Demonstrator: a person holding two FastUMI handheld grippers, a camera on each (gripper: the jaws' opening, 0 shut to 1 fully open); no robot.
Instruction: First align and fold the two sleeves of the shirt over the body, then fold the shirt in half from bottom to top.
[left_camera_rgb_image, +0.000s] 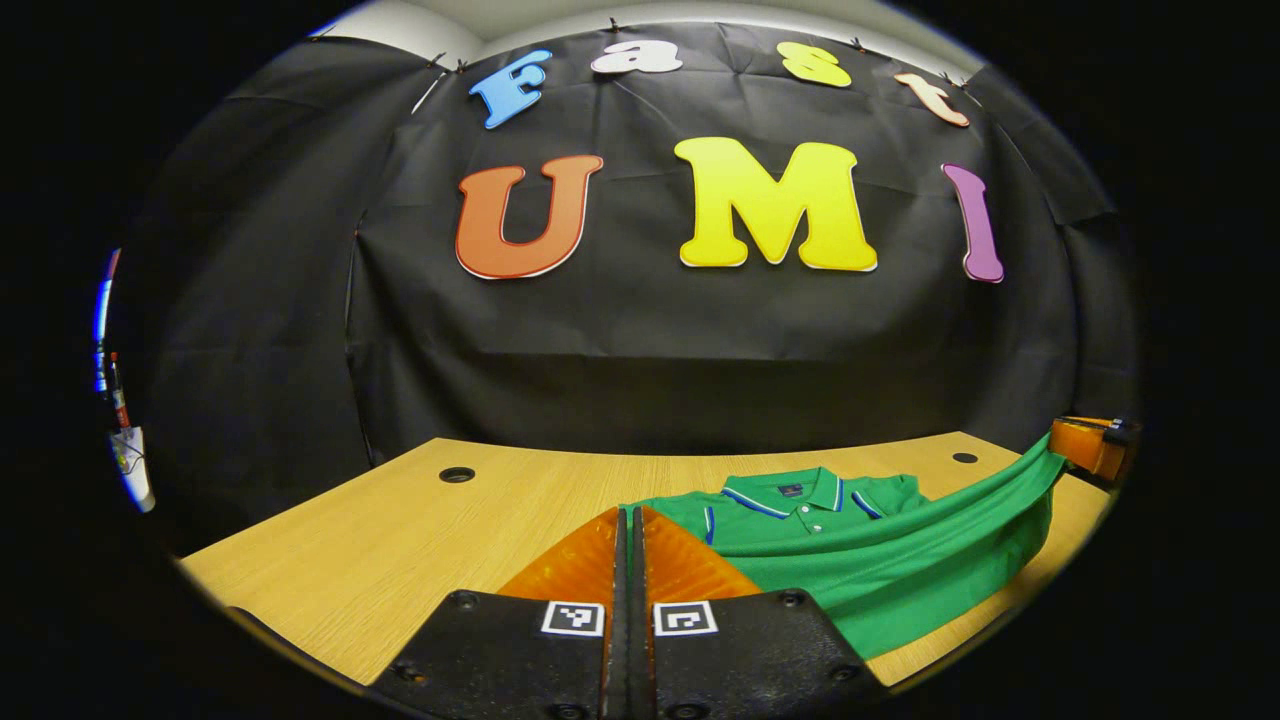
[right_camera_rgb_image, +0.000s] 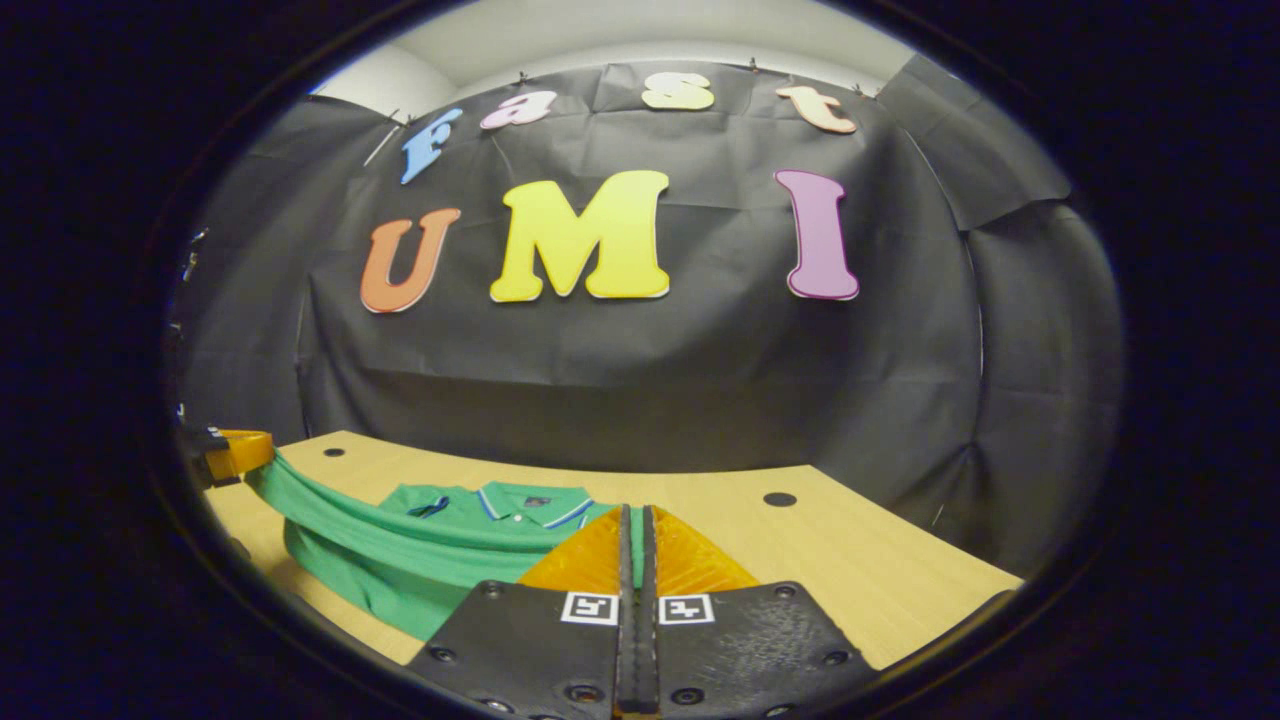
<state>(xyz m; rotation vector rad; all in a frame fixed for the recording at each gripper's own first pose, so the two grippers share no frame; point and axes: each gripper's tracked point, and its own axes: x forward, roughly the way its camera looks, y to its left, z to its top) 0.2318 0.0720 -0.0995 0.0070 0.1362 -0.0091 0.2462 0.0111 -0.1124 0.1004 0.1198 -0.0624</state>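
A green polo shirt (left_camera_rgb_image: 880, 560) lies on the wooden table (left_camera_rgb_image: 400, 540), its collar (left_camera_rgb_image: 790, 492) toward the far wall. Its bottom hem is lifted off the table and hangs as a sagging band between the two grippers. My left gripper (left_camera_rgb_image: 630, 520) is shut, with a sliver of green cloth pinched between its fingers. My right gripper (left_camera_rgb_image: 1085, 445) holds the hem's other end at the far right. In the right gripper view, the right gripper (right_camera_rgb_image: 637, 520) is shut on the hem of the shirt (right_camera_rgb_image: 400, 560), and the left gripper (right_camera_rgb_image: 235, 452) grips it at far left.
The table has round cable holes (left_camera_rgb_image: 457, 474) (left_camera_rgb_image: 965, 457) near its back edge, also seen as holes (right_camera_rgb_image: 779, 498) in the right gripper view. Bare wood (right_camera_rgb_image: 850, 560) lies to the shirt's right. The black cloth wall stands close behind.
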